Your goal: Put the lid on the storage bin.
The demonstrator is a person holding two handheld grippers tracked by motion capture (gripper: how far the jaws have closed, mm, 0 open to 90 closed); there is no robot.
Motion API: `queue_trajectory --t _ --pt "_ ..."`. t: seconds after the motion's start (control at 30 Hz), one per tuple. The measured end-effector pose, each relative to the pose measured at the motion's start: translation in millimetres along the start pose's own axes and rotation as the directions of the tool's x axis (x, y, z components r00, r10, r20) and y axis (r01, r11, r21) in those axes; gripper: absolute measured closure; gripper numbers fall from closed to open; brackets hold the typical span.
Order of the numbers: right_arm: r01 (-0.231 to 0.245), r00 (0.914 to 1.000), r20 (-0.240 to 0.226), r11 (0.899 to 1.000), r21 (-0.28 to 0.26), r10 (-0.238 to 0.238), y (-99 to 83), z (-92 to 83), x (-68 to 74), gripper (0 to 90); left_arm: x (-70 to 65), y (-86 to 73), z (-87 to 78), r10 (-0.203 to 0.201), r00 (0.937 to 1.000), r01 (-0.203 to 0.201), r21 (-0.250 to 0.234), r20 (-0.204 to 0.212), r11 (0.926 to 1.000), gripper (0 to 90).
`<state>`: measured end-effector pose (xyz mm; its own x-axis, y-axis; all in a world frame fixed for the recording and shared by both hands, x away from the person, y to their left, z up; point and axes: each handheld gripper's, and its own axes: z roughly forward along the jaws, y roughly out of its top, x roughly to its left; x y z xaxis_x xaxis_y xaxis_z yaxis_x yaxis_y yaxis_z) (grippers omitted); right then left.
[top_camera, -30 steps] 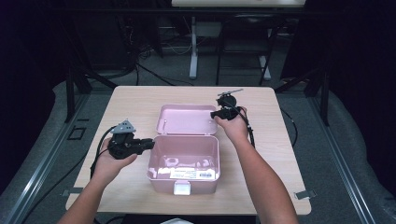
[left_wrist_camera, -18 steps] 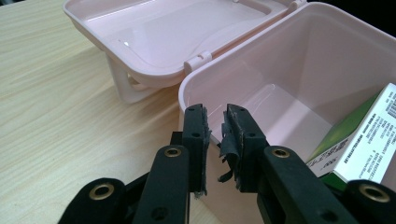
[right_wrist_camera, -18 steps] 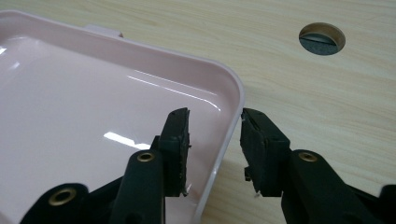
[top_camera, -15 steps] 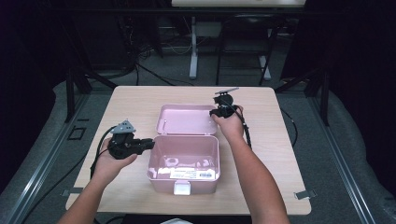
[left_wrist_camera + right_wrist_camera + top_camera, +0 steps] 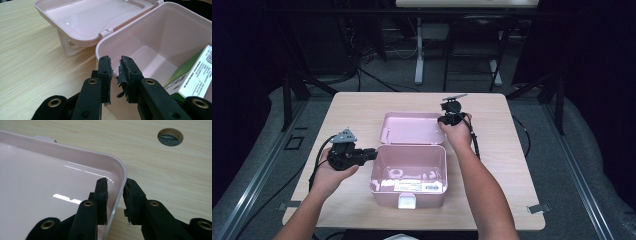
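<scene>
Pink box (image 5: 409, 172) mid-table, left gripper (image 5: 115, 68) narrow astride its near wall; right gripper (image 5: 115, 187), jaws just closing, straddles the flopped-back lid (image 5: 62, 170) rim — I'd seat the pads squarely before swinging it over

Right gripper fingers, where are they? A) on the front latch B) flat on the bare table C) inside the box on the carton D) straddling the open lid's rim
D: in the right gripper view the right gripper has one finger inside and one outside the rim of the pink lid.
</scene>
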<state>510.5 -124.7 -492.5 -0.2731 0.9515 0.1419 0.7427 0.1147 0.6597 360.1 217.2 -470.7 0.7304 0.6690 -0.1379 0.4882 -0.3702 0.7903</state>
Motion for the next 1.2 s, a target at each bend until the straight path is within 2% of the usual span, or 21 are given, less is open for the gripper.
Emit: queue_trajectory --t 0.17,0.2,0.23,0.43,0.5,0.53,0.83,0.93,0.97,1.03,1.13,1.17,1.2 --pt "0.004 0.9999 0.012 1.000 -0.007 -0.004 0.2 -1.9 2.1 76.8 0.1 0.1 -0.3 0.000 1.0000 0.000 0.003 -0.002 1.0000 78.4" --pt "0.004 0.9999 0.013 1.000 -0.005 -0.004 0.4 -2.6 2.3 76.9 -0.5 -0.1 0.2 -0.001 0.9999 0.001 -0.002 -0.014 1.0000 78.4" --pt "0.006 0.9999 0.015 1.000 -0.008 -0.006 0.5 -3.2 2.5 77.1 0.0 0.1 -0.3 -0.001 1.0000 0.001 0.003 -0.003 1.0000 78.4" --pt "0.008 0.9998 0.019 1.000 -0.024 -0.008 1.5 -7.1 2.7 77.7 0.1 0.1 0.2 0.000 1.0000 0.000 0.001 -0.001 1.0000 78.5" --pt "0.003 0.9999 0.015 1.000 -0.031 -0.003 2.3 -9.6 2.3 78.2 -1.1 -0.2 1.2 -0.004 0.9998 0.004 -0.010 -0.018 0.9999 78.5" --pt "-0.002 0.9999 0.014 0.999 -0.036 0.002 2.8 -11.1 2.4 78.3 0.0 0.0 0.7 -0.004 1.0000 0.004 -0.004 0.005 1.0000 78.6" --pt "0.001 0.9999 0.012 0.996 -0.087 0.000 5.7 -21.9 2.3 79.4 -0.2 0.2 0.8 -0.005 1.0000 0.005 -0.002 0.004 1.0000 78.8" --pt "0.005 0.9999 0.014 0.997 -0.080 -0.004 9.0 -25.4 3.5 79.9 -0.3 0.2 0.9 -0.001 1.0000 0.001 -0.004 0.005 1.0000 78.8" --pt "0.007 0.9999 0.014 0.997 -0.082 -0.006 10.4 -27.0 4.0 80.2 -1.8 0.1 1.4 -0.002 0.9998 0.002 -0.008 -0.021 1.0000 78.8" --pt "0.011 0.9998 0.015 0.996 -0.090 -0.010 13.4 -29.8 4.6 80.7 -2.0 0.0 1.3 -0.004 0.9997 0.004 -0.008 -0.023 1.0000 78.9" --pt "0.014 0.9998 0.013 0.996 -0.092 -0.013 15.0 -33.6 4.6 80.8 -1.6 0.0 1.5 -0.005 0.9998 0.004 -0.010 -0.018 0.9999 78.9" --pt "0.016 0.9998 0.013 0.995 -0.095 -0.014 15.3 -34.7 4.7 80.8 -0.6 0.1 1.0 -0.005 1.0000 0.005 -0.005 0.003 1.0000 78.9" --pt "0.018 0.9998 0.012 0.995 -0.100 -0.017 15.5 -36.4 4.7 80.9 -0.3 0.3 0.8 -0.002 1.0000 0.002 -0.003 0.004 1.0000 78.9"
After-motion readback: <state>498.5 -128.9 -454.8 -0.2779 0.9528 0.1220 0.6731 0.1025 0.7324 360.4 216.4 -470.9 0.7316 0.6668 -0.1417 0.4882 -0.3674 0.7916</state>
